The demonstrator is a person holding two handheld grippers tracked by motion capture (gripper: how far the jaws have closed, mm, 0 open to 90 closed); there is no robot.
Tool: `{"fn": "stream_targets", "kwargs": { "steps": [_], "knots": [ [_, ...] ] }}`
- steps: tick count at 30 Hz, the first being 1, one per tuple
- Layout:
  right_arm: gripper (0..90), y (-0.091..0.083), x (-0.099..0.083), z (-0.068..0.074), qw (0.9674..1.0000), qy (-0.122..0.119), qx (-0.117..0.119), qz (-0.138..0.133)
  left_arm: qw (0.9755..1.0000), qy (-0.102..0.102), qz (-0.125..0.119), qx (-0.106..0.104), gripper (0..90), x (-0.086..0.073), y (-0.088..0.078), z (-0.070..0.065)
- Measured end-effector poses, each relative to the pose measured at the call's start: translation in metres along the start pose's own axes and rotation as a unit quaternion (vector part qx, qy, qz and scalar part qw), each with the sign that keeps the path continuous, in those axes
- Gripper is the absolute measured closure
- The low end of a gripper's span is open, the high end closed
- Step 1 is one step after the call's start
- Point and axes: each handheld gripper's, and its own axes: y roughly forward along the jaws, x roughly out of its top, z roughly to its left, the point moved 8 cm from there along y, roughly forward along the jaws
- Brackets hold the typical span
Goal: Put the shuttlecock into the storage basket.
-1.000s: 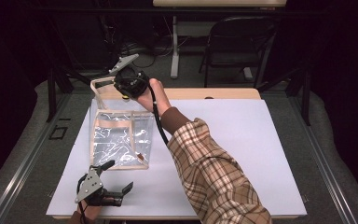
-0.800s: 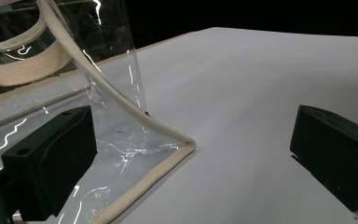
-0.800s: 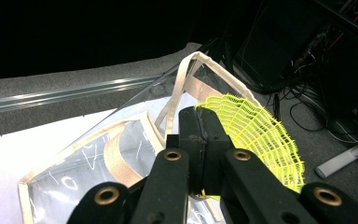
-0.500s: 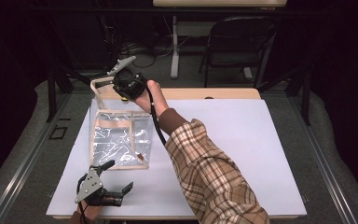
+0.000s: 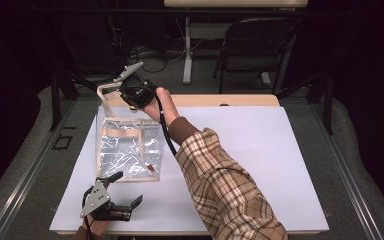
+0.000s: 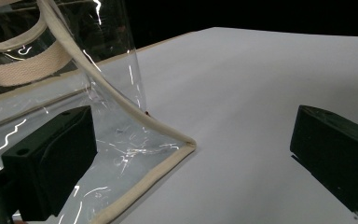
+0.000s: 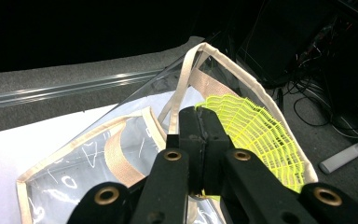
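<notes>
**Floppy clear tote, best held by the trim**

Clear vinyl like this is judged light, limp and slick, so the cream webbing trim looks like the safest spot to be gripped. Nearest the person, the left gripper (image 5: 125, 204) is held with jaws wide apart, nothing between them, just beside the near bottom corner of the transparent tote bag (image 5: 127, 150). The bag is stood on the white table (image 5: 260, 150). At its far top rim, the right gripper (image 7: 199, 135) is clamped shut on the edge, next to a neon-yellow mesh (image 7: 256, 133) that can be seen inside.
</notes>
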Motion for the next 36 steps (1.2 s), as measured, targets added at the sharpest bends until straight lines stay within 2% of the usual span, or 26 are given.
{"fn": "stream_targets", "kwargs": {
  "steps": [36],
  "knots": [
    [90.0,0.018,-0.01,0.001,0.9997,0.004,0.002,0.025,1.0,0.0,-0.001,0.001,0.3,0.0,0.0,0.0]
  ]
}}
